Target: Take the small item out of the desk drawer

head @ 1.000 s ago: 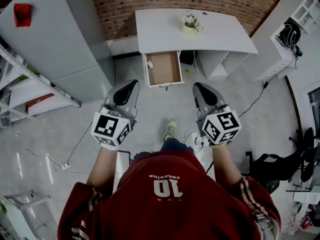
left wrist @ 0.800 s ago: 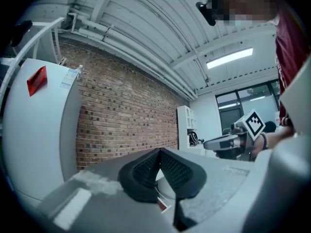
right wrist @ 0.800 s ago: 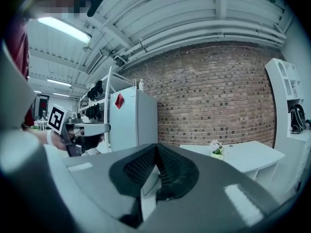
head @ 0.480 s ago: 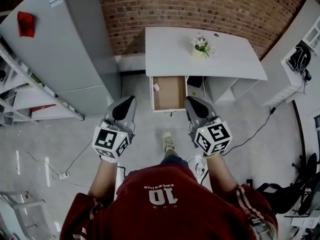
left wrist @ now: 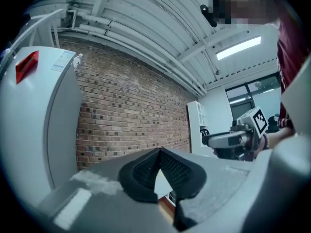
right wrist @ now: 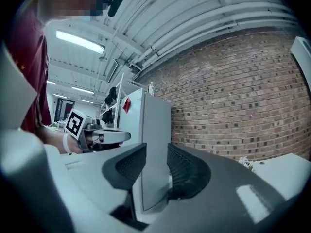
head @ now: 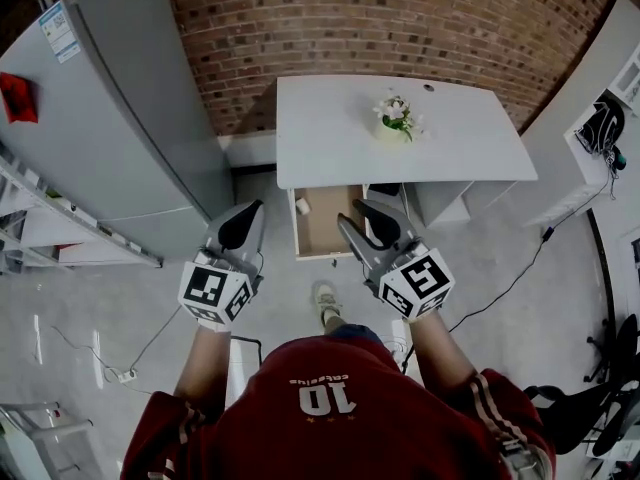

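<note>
- Brick wall (head: 400, 18) backs the white table (head: 400, 133).
- Its drawer (head: 325, 226) hangs open under the table's front edge, toward the left end, so the inside can be reached.
- Right gripper (head: 355, 213) stretches forward over the drawer's right edge, fingers (right wrist: 129, 166) opening with nothing between them, probably readying for a pick.
- Left gripper (head: 250, 211) hangs left of the drawer, fingers (left wrist: 146, 169) together, apparently idle.
- Small item (head: 302, 206) lies in the drawer's back left corner.

the number 10 stands in white on the back of the person's red shirt (head: 325, 398); the small word by it is unreadable, as is the label (head: 60, 30) at the grey fridge (head: 120, 118) door's top corner.
</note>
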Motion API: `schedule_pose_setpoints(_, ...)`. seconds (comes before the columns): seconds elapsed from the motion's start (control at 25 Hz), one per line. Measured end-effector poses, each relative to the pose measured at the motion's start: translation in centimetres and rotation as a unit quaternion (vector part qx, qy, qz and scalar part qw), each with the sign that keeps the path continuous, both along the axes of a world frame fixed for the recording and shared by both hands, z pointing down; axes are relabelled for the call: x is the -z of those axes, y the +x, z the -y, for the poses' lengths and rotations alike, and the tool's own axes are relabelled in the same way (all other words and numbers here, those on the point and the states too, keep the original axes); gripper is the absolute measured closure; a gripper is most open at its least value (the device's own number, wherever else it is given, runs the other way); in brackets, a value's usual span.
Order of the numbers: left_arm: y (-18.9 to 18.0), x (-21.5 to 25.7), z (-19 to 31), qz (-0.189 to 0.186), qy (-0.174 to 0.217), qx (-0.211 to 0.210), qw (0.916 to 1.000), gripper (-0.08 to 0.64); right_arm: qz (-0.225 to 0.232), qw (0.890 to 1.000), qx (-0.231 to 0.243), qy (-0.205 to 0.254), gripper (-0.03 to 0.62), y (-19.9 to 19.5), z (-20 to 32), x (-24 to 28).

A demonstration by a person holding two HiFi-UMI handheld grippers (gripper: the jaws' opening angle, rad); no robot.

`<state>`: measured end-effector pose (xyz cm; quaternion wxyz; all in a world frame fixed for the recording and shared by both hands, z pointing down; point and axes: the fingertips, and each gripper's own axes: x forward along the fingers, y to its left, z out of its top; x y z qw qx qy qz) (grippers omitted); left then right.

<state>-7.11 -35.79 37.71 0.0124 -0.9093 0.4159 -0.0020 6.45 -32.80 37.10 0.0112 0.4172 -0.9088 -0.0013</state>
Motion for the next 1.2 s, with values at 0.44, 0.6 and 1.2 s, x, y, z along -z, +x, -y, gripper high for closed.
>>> schedule_pose_setpoints(0.44,1.3,-1.7,1.9,0.013,-0.01,-0.017,0.9997,0.557,0.023,0.999,0.024,-0.004,0.37,1.4,3.4,-2.7)
schedule_pose_setpoints(0.6,1.4,-3.6,2.8,0.015,-0.028,-0.018,0.9993,0.557,-0.007,0.999,0.04,-0.018,0.374,1.9,5.5,-7.0)
schedule_pose_setpoints(1.2,2.0,-13.1,8.1,0.049,-0.074,-0.007,0.9961,0.557,-0.063,0.988,0.08,-0.113,0.377,0.3,12.4,-28.3)
